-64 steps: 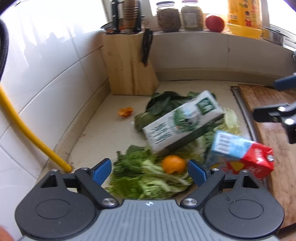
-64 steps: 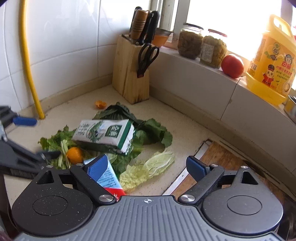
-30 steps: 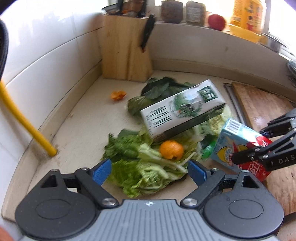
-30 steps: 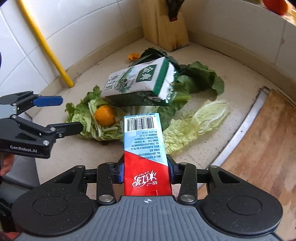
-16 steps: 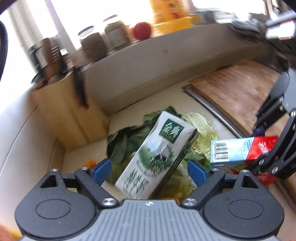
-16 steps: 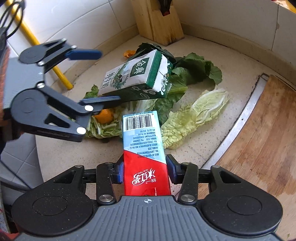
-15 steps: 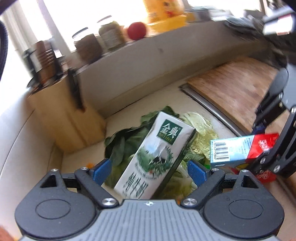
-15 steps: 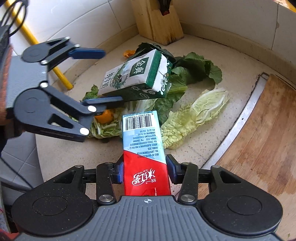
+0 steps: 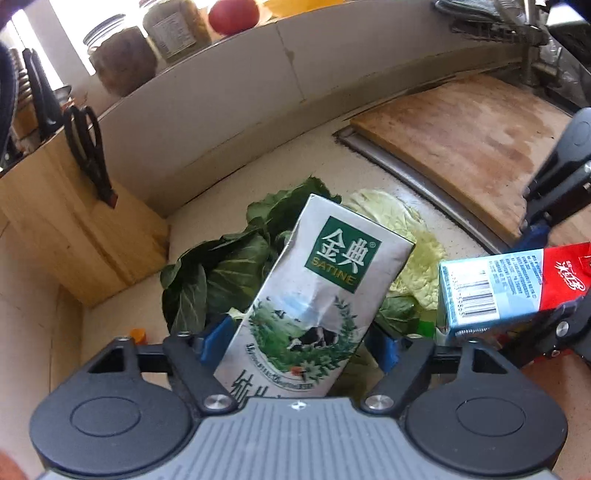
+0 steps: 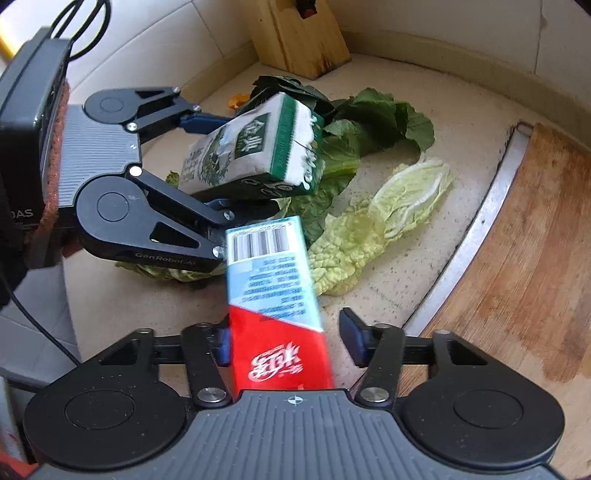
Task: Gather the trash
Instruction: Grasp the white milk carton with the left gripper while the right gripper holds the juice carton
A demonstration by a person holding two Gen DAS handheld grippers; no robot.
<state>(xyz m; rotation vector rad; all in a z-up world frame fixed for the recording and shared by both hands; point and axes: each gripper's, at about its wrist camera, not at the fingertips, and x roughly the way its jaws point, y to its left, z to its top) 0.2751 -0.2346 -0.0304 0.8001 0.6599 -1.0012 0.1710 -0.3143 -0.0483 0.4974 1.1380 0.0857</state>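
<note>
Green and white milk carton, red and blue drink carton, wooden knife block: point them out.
Green and white milk carton (image 9: 317, 295): left wrist view, front panel.
Red and blue drink carton (image 10: 273, 317): right wrist view, top face.
Wooden knife block (image 9: 74, 229): left wrist view, side.

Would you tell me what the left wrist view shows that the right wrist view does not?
Only the left wrist view: jars, a tomato and scissors.
Only the right wrist view: a black cable.
Both: the milk carton, red carton, cabbage leaf, cutting board and knife block.
</note>
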